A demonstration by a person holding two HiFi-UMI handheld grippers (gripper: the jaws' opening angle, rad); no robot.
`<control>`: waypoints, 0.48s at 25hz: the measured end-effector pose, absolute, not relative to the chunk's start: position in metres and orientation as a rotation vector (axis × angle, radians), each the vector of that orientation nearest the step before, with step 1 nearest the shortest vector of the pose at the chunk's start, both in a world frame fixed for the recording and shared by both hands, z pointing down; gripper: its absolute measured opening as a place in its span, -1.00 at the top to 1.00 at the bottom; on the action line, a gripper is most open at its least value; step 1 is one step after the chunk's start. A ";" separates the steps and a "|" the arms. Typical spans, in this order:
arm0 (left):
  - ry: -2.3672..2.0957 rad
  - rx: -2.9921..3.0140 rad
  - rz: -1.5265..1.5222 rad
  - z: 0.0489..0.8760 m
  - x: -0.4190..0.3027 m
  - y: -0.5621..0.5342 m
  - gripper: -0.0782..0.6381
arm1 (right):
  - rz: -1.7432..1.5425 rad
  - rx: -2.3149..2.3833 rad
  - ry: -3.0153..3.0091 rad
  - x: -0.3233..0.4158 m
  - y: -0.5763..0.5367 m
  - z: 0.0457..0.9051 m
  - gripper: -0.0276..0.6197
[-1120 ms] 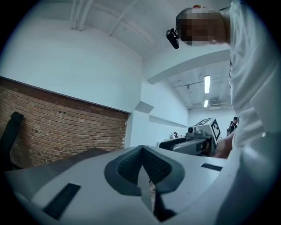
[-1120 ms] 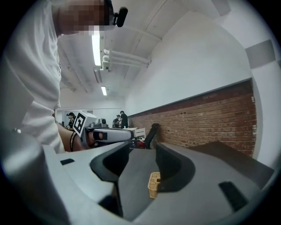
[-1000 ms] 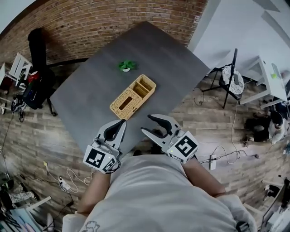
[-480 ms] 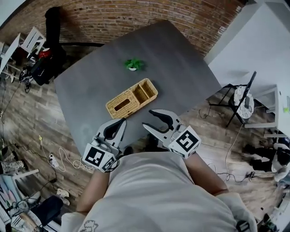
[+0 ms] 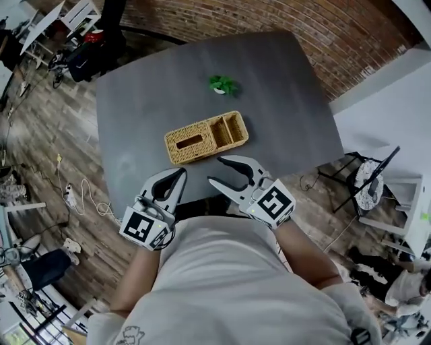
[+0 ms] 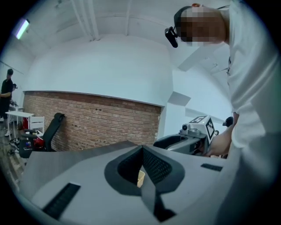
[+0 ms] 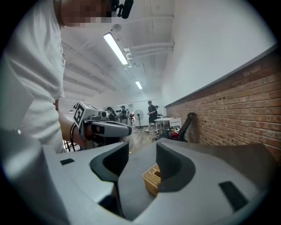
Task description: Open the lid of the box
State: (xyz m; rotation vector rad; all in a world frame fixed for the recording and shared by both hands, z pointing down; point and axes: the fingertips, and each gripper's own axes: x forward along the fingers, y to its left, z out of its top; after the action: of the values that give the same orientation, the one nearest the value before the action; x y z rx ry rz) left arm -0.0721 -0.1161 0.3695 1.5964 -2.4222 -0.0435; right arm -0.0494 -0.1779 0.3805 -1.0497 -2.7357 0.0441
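A long wicker box [image 5: 205, 138] lies on the dark grey table [image 5: 135, 101]; its left half bears a slotted lid, and its right half shows open compartments. My left gripper [image 5: 179, 175] hovers over the table's near edge, just short of the box, with its jaws shut and nothing between them. In its own view, only a sliver of the box [image 6: 140, 178] shows behind the closed left gripper [image 6: 142, 150]. My right gripper [image 5: 217, 170] stands open near the box's near side and holds nothing. The box [image 7: 152, 178] sits ahead between the right gripper's [image 7: 142, 154] spread jaws, apart from them.
A small green plant [image 5: 221, 84] stands on the table beyond the box. Around the table are a wooden floor with cables [image 5: 81, 202], a black bag [image 5: 94, 54], white chairs, a black stand [image 5: 367, 182] and a brick wall [image 5: 283, 20]. Several people stand far off [image 7: 151, 112].
The head view has swung round, so the table and box now appear turned and nearer the frame's middle. Both grippers stay by the near edge with their jaws unchanged.
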 end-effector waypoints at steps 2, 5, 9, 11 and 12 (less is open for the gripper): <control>-2.437 1.555 -0.050 0.376 -0.077 -0.110 0.75 | 0.019 -1.108 -2.669 -0.054 -0.170 0.390 0.28; -2.453 1.516 -0.042 0.388 -0.085 -0.101 0.75 | -0.046 -1.167 -2.591 -0.065 -0.157 0.404 0.27; -2.443 1.477 -0.048 0.409 -0.096 -0.094 0.75 | -0.095 -1.224 -2.516 -0.084 -0.145 0.419 0.25; -2.440 1.456 -0.059 0.417 -0.102 -0.090 0.75 | -0.109 -1.241 -2.489 -0.095 -0.141 0.428 0.23; -2.440 1.441 -0.064 0.422 -0.105 -0.087 0.75 | -0.115 -1.248 -2.481 -0.101 -0.139 0.433 0.22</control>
State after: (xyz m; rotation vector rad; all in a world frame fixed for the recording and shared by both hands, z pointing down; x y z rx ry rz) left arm -0.1046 -0.0866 0.4219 1.4412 -2.4401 -0.0644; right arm -0.1006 -0.1392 0.4335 -1.2477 -2.4805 -0.1153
